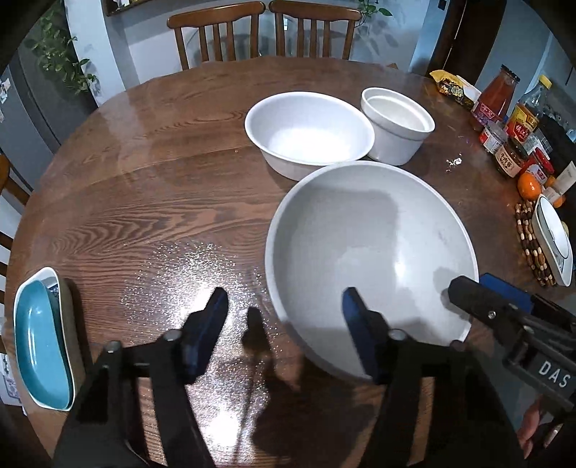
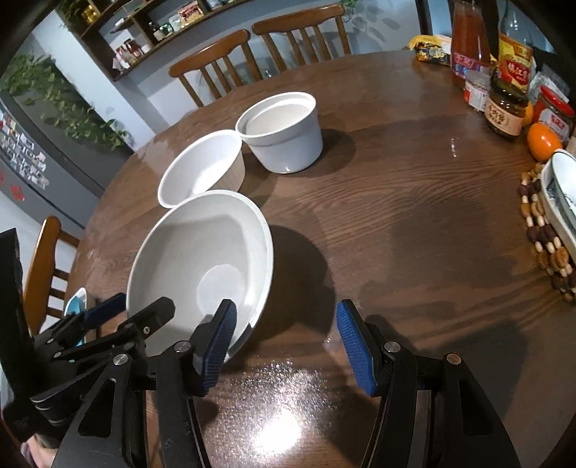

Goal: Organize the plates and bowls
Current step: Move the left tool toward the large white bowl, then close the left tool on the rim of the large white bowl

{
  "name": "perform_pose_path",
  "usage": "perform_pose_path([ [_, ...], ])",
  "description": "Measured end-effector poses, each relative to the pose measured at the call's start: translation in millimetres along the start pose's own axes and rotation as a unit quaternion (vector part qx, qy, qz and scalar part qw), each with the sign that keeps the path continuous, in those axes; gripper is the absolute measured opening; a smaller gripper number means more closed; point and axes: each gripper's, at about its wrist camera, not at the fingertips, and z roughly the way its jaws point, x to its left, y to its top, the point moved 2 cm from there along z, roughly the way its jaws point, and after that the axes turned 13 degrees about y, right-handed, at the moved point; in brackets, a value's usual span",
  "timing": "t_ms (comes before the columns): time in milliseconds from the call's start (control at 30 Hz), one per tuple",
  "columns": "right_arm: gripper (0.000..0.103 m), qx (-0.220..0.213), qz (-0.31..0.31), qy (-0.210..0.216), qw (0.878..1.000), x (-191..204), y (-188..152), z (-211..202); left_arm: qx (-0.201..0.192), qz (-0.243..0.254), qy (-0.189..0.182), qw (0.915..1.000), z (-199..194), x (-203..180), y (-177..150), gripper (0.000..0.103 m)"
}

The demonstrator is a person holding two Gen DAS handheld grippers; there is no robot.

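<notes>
A large white bowl stands on the round wooden table, near its front edge. Behind it are a mid-size white bowl and a deep white bowl, touching each other. My left gripper is open, straddling the big bowl's near-left rim with its right finger inside. My right gripper is open, its left finger over the bowl's near-right rim; it also shows in the left wrist view. A teal dish in a white dish sits at the left edge.
Sauce bottles and jars, an orange and a white patterned dish on a beaded trivet crowd the right side. Wooden chairs stand behind the table, another at the left.
</notes>
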Motion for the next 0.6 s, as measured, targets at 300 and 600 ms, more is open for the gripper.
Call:
perform_pose_path([
  [300, 0.02, 0.02, -0.01, 0.027, 0.999, 5.5, 1.2, 10.6, 0.001, 0.013, -0.017, 0.9998, 2.3, -6.7, -3.6, 0.029],
  [600, 0.017, 0.032, -0.032, 0.028, 0.999, 27.1, -5.6, 12.7, -0.018, -0.005, -0.011, 0.9998, -11.6, 12.3, -12.6, 0.021],
])
